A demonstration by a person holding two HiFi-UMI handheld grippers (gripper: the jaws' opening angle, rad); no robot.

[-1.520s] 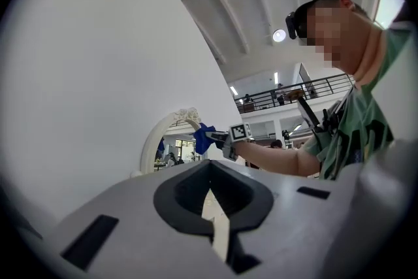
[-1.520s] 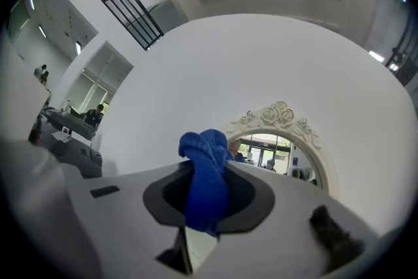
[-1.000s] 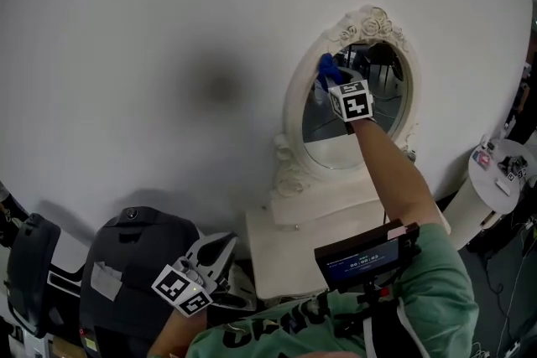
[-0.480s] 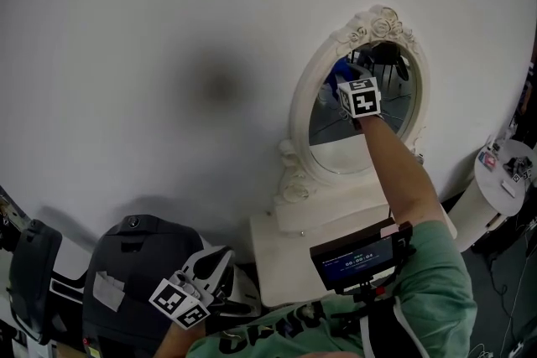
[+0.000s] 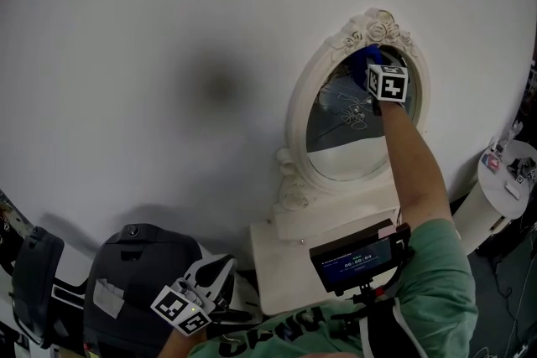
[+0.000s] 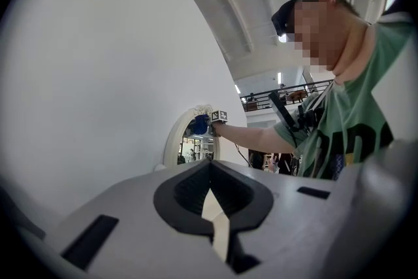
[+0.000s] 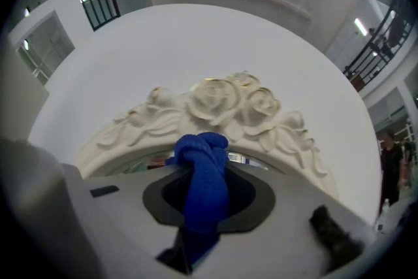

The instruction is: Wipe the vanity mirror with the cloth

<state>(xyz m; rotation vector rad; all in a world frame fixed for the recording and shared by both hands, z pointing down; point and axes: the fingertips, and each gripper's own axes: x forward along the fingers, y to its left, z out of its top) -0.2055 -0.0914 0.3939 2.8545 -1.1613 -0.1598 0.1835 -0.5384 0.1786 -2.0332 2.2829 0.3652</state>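
Right gripper (image 5: 370, 70): clamped on the blue cloth (image 5: 362, 60). In the right gripper view, a bunched wad of cloth (image 7: 202, 170) pokes out past the tips of the right gripper (image 7: 204, 199).
Cloth's place: straight ahead of the jaws, at the very top of the vanity mirror (image 5: 342, 137) and just under the carved rose crest (image 7: 225, 101). It looks pressed to the top edge of the glass, though I can't be sure it is touching.
Which way the work lies: nearly all the bare glass is below the right gripper and back towards the person's arm. Only the frame lies above and beyond it.
Mirror's long axis: an upright oval, taller than wide, running from the crest at the jaws down to the white stand (image 5: 295, 257).
Left gripper (image 5: 216, 257): jaws drawn together on nothing, as the left gripper view shows (image 6: 212, 209). It is held low by the person's body, well apart from the mirror.
Nearer hand: the right, by a long way; the mirror is small and far off ahead of the left jaws.
Likely next move: I'd guess a stroke downward along the oval, keeping the wad flat against the glass and clear of the frame's raised edge.
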